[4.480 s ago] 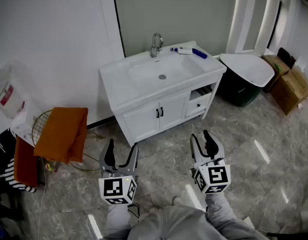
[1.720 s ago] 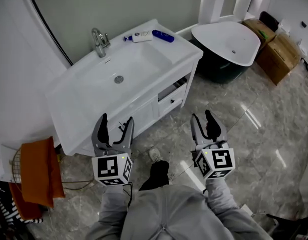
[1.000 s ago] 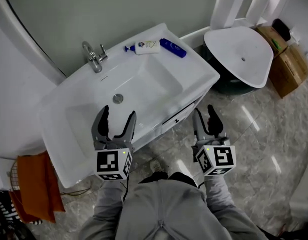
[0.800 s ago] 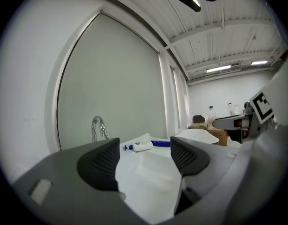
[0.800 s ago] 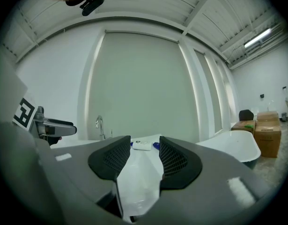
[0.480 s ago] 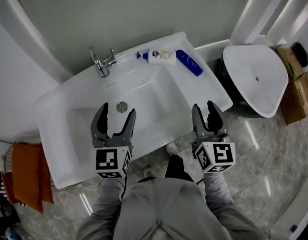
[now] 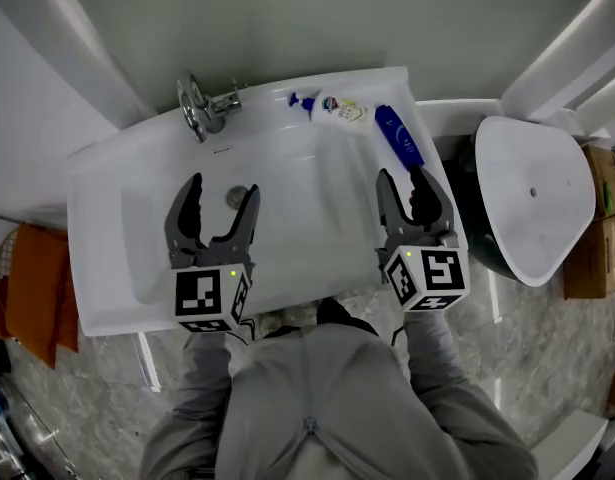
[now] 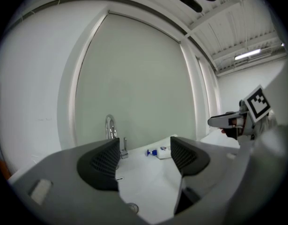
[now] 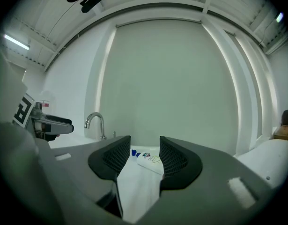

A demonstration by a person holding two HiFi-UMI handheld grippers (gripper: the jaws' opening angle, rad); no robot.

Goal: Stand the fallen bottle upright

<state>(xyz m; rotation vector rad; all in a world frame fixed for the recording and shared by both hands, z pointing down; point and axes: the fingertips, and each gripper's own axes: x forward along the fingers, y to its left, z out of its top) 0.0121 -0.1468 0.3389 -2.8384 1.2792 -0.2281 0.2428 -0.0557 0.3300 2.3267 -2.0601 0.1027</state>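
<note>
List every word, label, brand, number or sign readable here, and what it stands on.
Nothing legible.
White bottle: coloured label, print too blurred.
Blue bottle: pale print, too small.
Cubes on left tool and right tool: square marker patterns, no words.

Count taken from the head view.

Sink point(image 7: 97, 228): one, with one tap point(image 7: 199, 108) and one drain point(image 7: 237, 197).

Bottles: two, namely one white bottle point(image 7: 339, 111) with a blue top and one blue bottle point(image 7: 399, 136).

Grippers: two, the left gripper point(image 7: 222, 188) and the right gripper point(image 7: 400, 178). Each has two jaws and one marker cube.

White tub point(image 7: 532, 198): one.

Cardboard boxes: two, an upper box point(image 7: 609, 180) and a lower box point(image 7: 587, 263), both cut by the picture's edge.

Orange cloth point(image 7: 35, 288): one visible piece. Whether more lies beneath cannot be told.
</note>
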